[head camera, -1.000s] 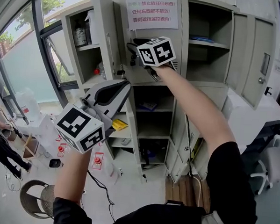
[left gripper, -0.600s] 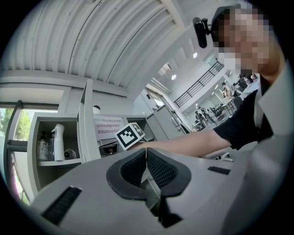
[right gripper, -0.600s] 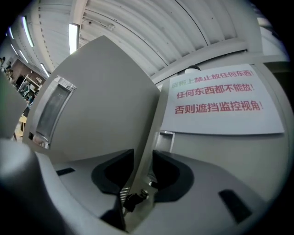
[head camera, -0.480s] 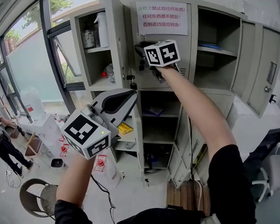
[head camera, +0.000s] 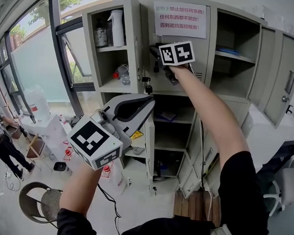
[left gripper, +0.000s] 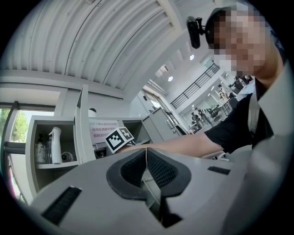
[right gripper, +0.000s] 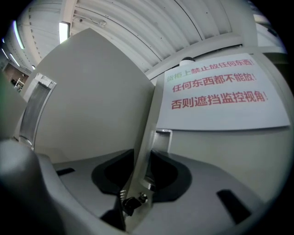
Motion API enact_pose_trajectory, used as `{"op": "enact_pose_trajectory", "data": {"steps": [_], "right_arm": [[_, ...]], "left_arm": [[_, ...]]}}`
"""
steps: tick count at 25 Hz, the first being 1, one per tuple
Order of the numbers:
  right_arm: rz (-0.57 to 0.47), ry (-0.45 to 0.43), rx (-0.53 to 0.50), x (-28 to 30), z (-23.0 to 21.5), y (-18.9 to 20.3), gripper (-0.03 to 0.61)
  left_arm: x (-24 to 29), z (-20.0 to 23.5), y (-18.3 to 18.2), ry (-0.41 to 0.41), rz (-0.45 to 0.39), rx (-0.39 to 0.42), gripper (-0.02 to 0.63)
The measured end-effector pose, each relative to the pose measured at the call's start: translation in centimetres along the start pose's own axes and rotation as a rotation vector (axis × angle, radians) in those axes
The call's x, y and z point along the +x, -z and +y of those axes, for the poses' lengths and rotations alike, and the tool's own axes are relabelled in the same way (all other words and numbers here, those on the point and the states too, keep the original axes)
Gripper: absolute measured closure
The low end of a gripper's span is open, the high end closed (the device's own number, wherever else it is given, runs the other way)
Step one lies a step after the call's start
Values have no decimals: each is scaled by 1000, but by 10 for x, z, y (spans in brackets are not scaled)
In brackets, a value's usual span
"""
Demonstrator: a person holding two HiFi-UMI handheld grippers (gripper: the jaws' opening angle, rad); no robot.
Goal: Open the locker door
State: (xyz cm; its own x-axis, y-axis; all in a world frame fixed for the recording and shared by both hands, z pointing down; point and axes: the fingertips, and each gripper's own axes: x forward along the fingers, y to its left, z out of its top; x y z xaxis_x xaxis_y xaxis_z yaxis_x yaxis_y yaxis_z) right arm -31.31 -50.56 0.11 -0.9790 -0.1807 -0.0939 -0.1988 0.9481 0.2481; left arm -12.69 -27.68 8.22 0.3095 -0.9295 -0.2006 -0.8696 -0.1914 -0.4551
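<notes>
Holds the right arm stretched to the upper centre of the head view, with the right claw (head camera: pixel 156 55) clamped on the left edge of the grey metal locker door (head camera: pixel 202 53). In the right gripper view (right gripper: pixel 146 170), shows that door (right gripper: pixel 220 151) edge-on and upright through the middle of the frame, one dark ribbed pad (right gripper: pixel 170 172) pressed to each side of it and a small dark key (right gripper: pixel 132 202) just below the grip at bottom centre. On the door's face, in the upper right of that frame, a white paper notice with red print (right gripper: pixel 220 94); same notice at the top centre of the head view (head camera: pixel 180 19). To the left of the grip, a neighbouring grey locker door swung wide open (head camera: pixel 133 40), filling the left half of the right gripper view (right gripper: pixel 92 92). Behind it, at the upper left of the head view, a white spray bottle (head camera: pixel 117 27) upright on an upper shelf (head camera: pixel 111 49). Holds the left claw (head camera: pixel 149 102) lower, centre-left of the head view, well apart from the gripped door; jaws together on nothing, meeting in a thin seam at centre frame of the left gripper view (left gripper: pixel 146 161).
</notes>
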Motion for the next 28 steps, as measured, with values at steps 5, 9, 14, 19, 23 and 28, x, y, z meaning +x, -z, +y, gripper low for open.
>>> {"op": "enact_pose_trajectory", "data": {"steps": [5, 9, 14, 19, 23, 28], "right_arm": [[26, 22, -19, 1, -5, 0, 493], [35, 33, -56, -2, -5, -1, 519], [28, 18, -58, -10, 1, -3, 523], [11, -22, -32, -23, 6, -6, 543], [-5, -75, -7, -35, 13, -10, 545], [-28, -140, 28, -53, 20, -11, 546]], "left_arm": [[-5, 1, 2, -6, 4, 3, 597], [-5, 6, 9, -13, 18, 0, 597], [-5, 7, 14, -19, 34, 5, 597], [-5, 9, 13, -35, 36, 1, 597], [-1, 6, 11, -39, 40, 17, 597], [9, -4, 11, -22, 47, 19, 597]]}}
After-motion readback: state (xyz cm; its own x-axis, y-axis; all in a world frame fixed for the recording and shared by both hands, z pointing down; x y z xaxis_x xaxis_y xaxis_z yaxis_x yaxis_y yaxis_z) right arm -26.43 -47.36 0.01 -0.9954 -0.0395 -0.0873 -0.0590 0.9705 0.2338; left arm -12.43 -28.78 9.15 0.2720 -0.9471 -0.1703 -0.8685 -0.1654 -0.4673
